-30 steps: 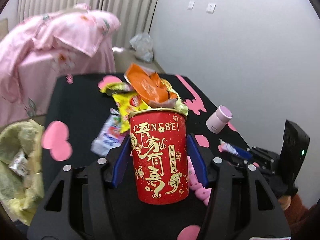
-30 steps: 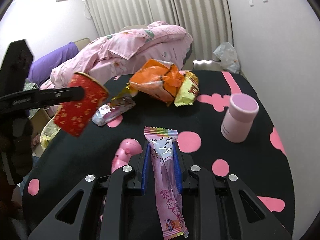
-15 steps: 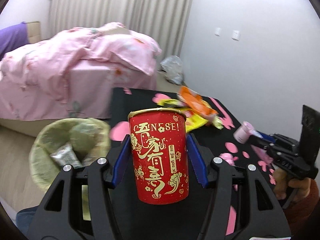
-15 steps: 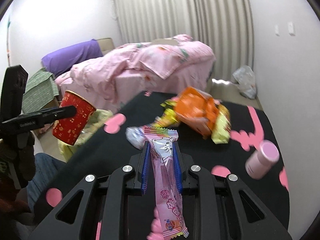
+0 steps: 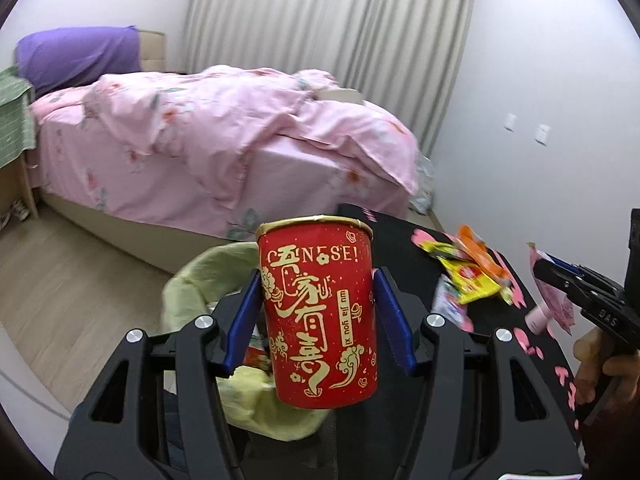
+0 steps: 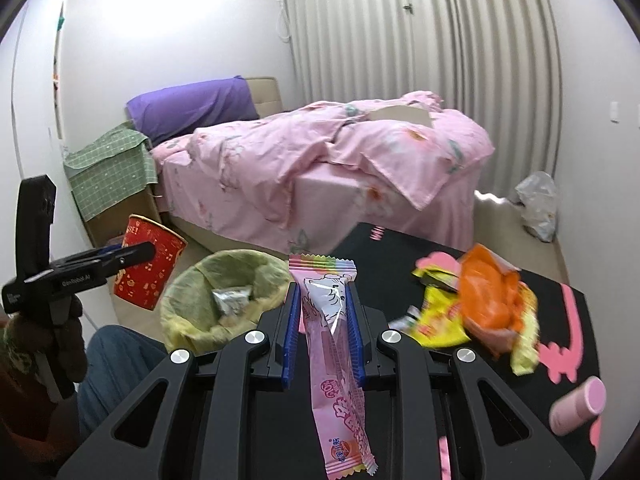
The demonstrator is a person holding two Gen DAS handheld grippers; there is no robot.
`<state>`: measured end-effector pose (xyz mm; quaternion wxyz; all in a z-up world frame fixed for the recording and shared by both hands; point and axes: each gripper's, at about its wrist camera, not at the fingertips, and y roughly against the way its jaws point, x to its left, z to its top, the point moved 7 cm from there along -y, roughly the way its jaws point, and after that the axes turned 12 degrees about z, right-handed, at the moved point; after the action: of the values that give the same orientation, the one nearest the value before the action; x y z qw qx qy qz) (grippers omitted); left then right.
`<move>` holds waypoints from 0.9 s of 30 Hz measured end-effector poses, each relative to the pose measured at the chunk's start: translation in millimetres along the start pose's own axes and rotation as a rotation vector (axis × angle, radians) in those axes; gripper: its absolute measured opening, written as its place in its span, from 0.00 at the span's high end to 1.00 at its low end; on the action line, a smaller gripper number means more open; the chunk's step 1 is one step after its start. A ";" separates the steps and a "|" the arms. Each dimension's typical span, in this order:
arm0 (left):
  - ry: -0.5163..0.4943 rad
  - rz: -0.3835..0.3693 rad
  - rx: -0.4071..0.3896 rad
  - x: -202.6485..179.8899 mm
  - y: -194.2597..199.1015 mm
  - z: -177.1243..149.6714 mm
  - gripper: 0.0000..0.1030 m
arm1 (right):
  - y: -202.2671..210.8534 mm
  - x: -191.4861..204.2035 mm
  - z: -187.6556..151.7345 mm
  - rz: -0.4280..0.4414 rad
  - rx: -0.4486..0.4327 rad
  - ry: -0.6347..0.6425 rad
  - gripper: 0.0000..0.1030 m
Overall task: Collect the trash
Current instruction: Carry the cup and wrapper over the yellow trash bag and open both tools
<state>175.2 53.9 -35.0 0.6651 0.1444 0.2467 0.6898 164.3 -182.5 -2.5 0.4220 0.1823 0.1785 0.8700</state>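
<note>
A red paper cup with gold lettering (image 5: 318, 312) stands upright between the blue pads of my left gripper (image 5: 316, 312), which is shut on it. The cup hangs over the near side of a bin lined with a yellow-green bag (image 5: 200, 280). In the right wrist view the same cup (image 6: 150, 268) sits left of the bin (image 6: 224, 292), held by the left gripper (image 6: 120, 260). My right gripper (image 6: 323, 320) is shut on a long pink candy wrapper (image 6: 336, 360), above the black table's left edge next to the bin. The right gripper (image 5: 560, 276) shows with its wrapper (image 5: 554, 296).
On the black table with pink patches (image 6: 568, 312) lie an orange bag (image 6: 488, 292), yellow wrappers (image 6: 440, 320) and a pink bottle on its side (image 6: 578, 406). A bed with pink bedding (image 6: 340, 168) stands behind. A jeans-clad knee (image 6: 116, 364) is beside the bin.
Both grippers have swung left from over the table toward the bin, each keeping its hold. The cup now hangs over the bin, and the wrapper has reached the table's left edge.
</note>
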 end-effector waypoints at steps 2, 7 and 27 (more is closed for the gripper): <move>0.046 0.032 0.000 17.3 -3.6 3.3 0.48 | -11.0 6.0 7.8 0.022 0.004 0.005 0.79; 0.091 0.064 0.017 36.3 -13.8 3.2 0.48 | -45.4 13.7 26.3 0.103 0.011 -0.008 0.79; 0.111 0.093 0.143 60.5 -74.7 -25.5 0.48 | -186.2 64.0 31.2 0.373 0.159 0.057 0.79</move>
<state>220.5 109.4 -103.9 0.6058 0.1644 0.3251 0.7074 266.5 -18.4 -51.1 0.2328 0.2201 0.2218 0.9210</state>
